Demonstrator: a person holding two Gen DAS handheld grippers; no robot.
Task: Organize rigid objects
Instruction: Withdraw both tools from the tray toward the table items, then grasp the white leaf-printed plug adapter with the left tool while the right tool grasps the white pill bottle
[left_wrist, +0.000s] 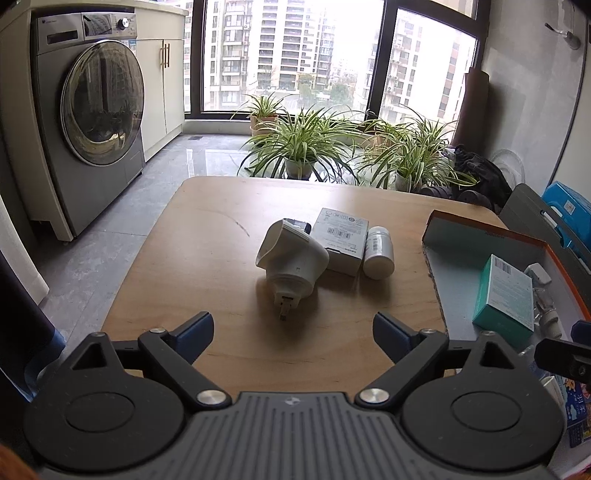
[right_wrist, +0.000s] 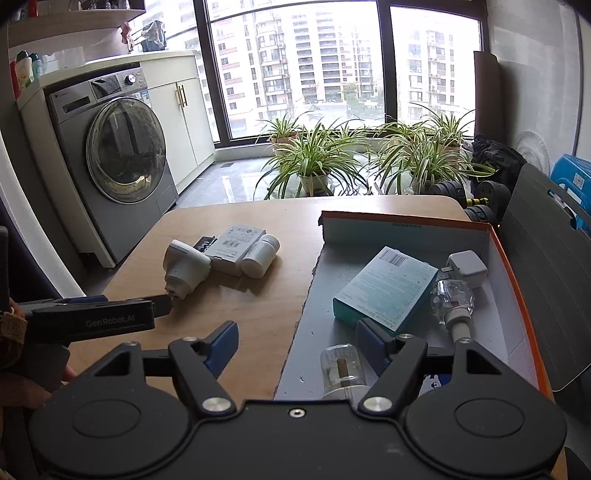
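the left gripper (left_wrist: 293, 334) is seen spread wide above the near part of the light wooden table (left_wrist: 207, 258), with nothing between its blue-padded fingers (left_wrist: 195, 330). just beyond it lies a white conical plug-in device (left_wrist: 291, 264) with its metal prongs turned toward the near edge. touching its far right side is a white rectangular barcoded carton (left_wrist: 341, 240), and a small white plastic pill bottle (left_wrist: 378, 253) lies on its side against the right of that carton. a dark object is partly hidden behind the device.

the right gripper (right_wrist: 295, 345) is also held wide and empty, over the near left edge of the shallow orange-rimmed cardboard tray (right_wrist: 406, 225) at the right of the table. inside the tray are found a teal rectangular carton (right_wrist: 386, 288), a white cube-shaped plug adapter (right_wrist: 467, 267) at the far right, and a clear glass bottle with a white threaded neck (right_wrist: 452, 301) just right of the teal carton. a second clear cylindrical bottle (right_wrist: 341, 365) lies between the right gripper's fingers, untouched as far as can be told.
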